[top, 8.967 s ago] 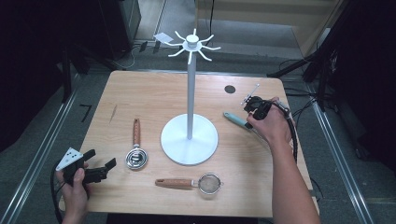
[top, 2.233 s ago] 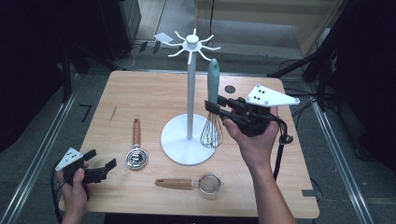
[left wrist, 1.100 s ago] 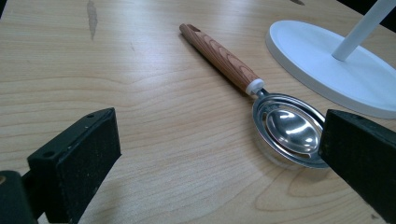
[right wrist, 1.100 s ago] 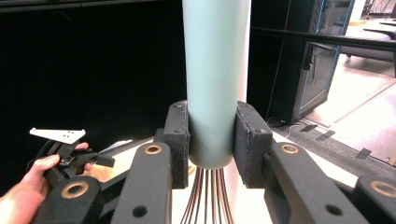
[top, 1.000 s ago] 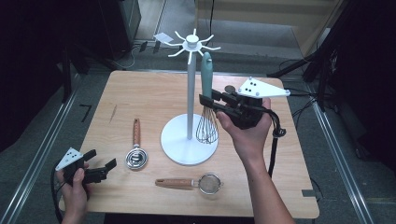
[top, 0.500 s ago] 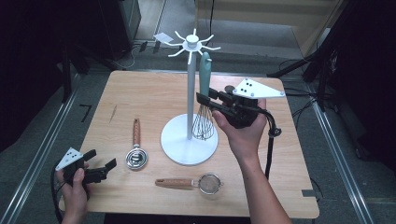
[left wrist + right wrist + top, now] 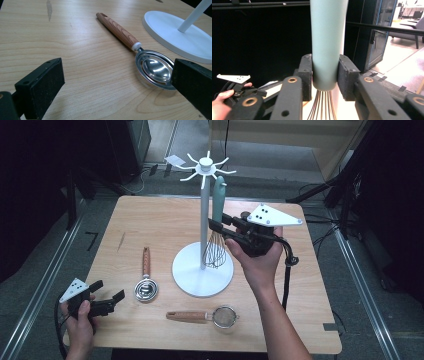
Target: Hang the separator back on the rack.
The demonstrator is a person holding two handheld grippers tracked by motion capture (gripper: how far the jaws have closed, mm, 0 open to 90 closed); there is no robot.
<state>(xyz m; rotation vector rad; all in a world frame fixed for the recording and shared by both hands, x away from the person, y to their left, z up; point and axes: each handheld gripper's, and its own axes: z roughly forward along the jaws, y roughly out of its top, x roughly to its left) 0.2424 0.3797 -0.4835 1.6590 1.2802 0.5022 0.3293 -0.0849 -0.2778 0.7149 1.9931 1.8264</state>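
So far nothing hangs free: the left claw (image 7: pixel 107 303) rests spread and empty near the wooden-handled scoop (image 7: pixel 145 282), which, like the strainer (image 7: pixel 210 315), lies on the surface (image 7: pixel 150 220). Rightward, the right claw (image 7: pixel 325 75), just loosened slightly, clasps the whisk (image 7: pixel 218 220), mint handle upright beside the stand's pole (image 7: pixel 205 220) under the white hooks (image 7: pixel 207 167), wires dangling, not visibly hooked.

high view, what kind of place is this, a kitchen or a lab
Probably a lab or recording workspace, not a kitchen: the wooden table sits between dark equipment racks, with cables trailing across the floor. The utensil stand looks like a test prop.
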